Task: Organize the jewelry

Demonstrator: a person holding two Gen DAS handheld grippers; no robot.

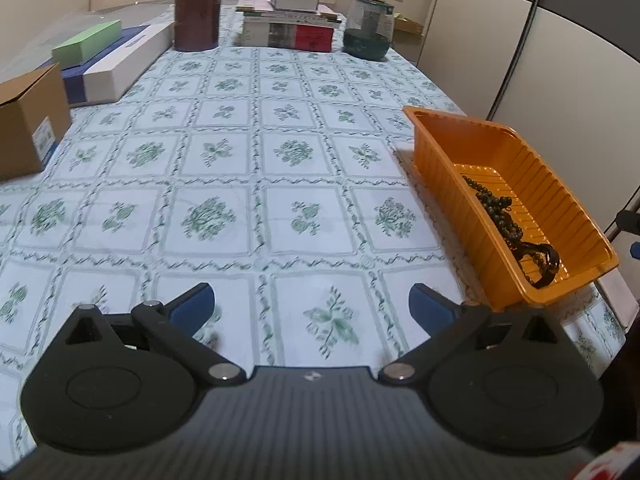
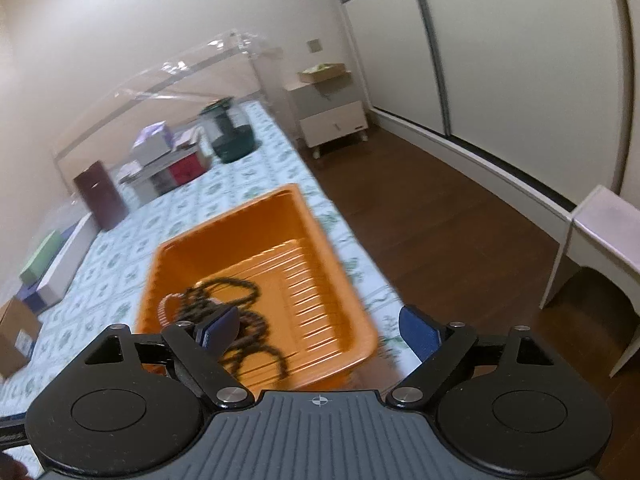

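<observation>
An orange plastic tray stands at the right edge of the table and holds dark beaded jewelry. My left gripper is open and empty, low over the tablecloth, left of the tray. In the right wrist view the same tray lies below my right gripper, with the dark bead strands coiled at its near left. My right gripper is open and empty above the tray's near end. The view is blurred by motion.
A green-patterned tablecloth covers the table. A cardboard box, white and green boxes, a brown canister, stacked books and a dark glass jar line the left and far sides. Wooden floor lies right of the table.
</observation>
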